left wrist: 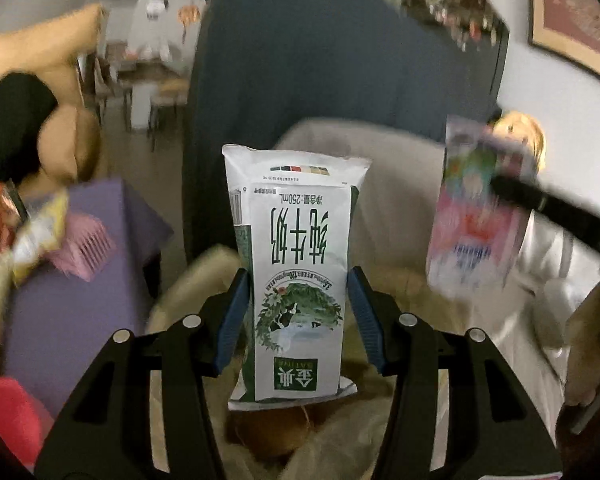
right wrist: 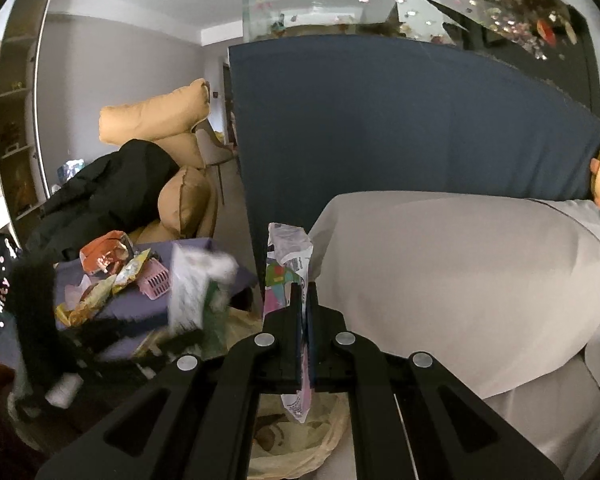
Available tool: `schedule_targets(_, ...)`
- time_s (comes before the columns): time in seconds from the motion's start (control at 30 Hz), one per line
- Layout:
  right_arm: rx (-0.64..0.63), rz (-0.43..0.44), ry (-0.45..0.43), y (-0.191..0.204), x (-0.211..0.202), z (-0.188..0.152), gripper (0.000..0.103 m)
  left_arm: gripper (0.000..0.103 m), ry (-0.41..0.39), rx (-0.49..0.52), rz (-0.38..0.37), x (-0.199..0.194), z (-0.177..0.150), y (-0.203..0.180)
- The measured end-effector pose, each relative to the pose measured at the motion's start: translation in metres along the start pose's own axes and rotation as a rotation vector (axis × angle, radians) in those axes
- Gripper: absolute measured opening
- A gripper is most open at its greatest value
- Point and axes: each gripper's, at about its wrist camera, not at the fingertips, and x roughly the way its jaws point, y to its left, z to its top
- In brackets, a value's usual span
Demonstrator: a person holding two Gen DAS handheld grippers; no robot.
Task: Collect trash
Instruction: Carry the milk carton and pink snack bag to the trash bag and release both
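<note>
My left gripper (left wrist: 298,292) has a white and green milk pouch (left wrist: 296,264) standing upside down between its blue pads (left wrist: 232,320), over a yellowish trash bag (left wrist: 188,292). The pads look slightly apart from the pouch sides. My right gripper (right wrist: 305,300) is shut on a flat pink and white wrapper (right wrist: 286,268), held edge-on above the same trash bag (right wrist: 296,440). That wrapper shows blurred in the left wrist view (left wrist: 476,208). The milk pouch shows blurred in the right wrist view (right wrist: 198,284).
A purple table (right wrist: 140,304) at the left holds an orange wrapper (right wrist: 104,256), yellow wrappers (right wrist: 96,296) and a pink basket (right wrist: 156,280). A beige sofa (right wrist: 460,280) fills the right. A dark blue panel (right wrist: 380,120) stands behind. Tan cushions (right wrist: 160,120) and black cloth (right wrist: 108,192) lie at the left.
</note>
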Motion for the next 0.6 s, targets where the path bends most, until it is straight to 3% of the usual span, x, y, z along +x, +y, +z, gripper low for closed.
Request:
schedule_targets(0.1, 0.004, 0.005, 0.008, 0.002, 0.002, -0.003, 0.004, 0.038, 0.094, -0.078, -0.034, 0.008, -0.006, 0.008)
schedule_targets(0.3, 0.027, 0.015, 0.015, -0.003, 0.007, -0.007, 0.004, 0.036, 0.155, -0.059, -0.023, 0.012, -0.010, 0.003)
schedule_targets(0.5, 0.035, 0.074, 0.043, 0.002, 0.012, -0.014, 0.004, 0.035, 0.326, -0.141, -0.098, 0.018, -0.027, 0.005)
schedule_targets(0.6, 0.051, 0.108, 0.063, 0.008, 0.022, -0.019, 0.004, 0.035, 0.340, -0.170, -0.118, 0.004, -0.038, 0.009)
